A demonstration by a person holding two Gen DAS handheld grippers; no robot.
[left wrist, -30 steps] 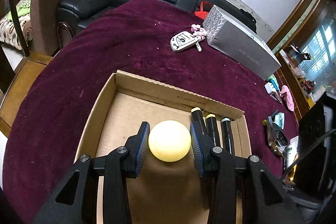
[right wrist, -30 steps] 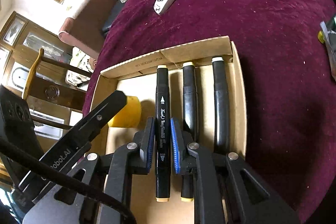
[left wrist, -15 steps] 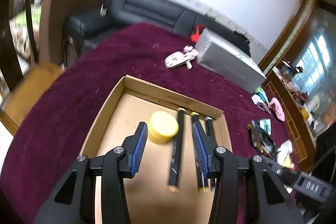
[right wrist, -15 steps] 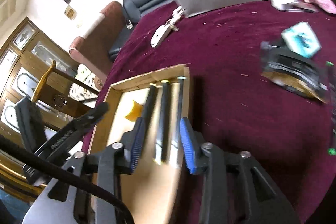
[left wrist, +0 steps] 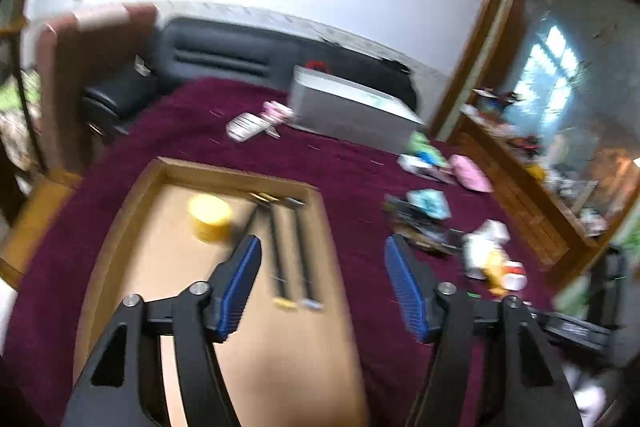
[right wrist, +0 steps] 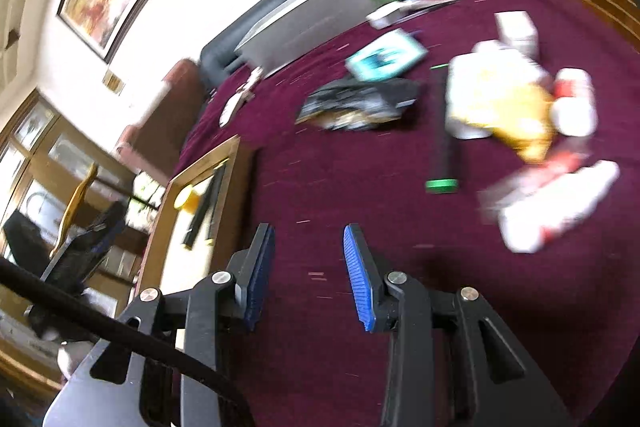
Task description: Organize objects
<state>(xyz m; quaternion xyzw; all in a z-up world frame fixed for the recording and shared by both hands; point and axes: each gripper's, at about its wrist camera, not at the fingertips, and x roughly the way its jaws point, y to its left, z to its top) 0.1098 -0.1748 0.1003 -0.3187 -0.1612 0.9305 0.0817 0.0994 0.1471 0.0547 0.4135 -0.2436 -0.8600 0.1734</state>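
Cardboard box (left wrist: 120,227) at left already has the yellow tub (left wrist: 210,217) and three markers (left wrist: 286,255) in it. Left gripper (left wrist: 322,287) hangs over the box's right edge, jaws just been opening, now wide, nothing between them. Right gripper (right wrist: 308,277) is over bare maroon cloth (right wrist: 320,167), jaws partly apart, empty. Likely next pick: green-capped marker (right wrist: 442,155), far and right of the right gripper, long axis running near-to-far, so roughly in line with the gripper's reach. Right hand nearer. Clutter pile (right wrist: 516,107) just beside it.
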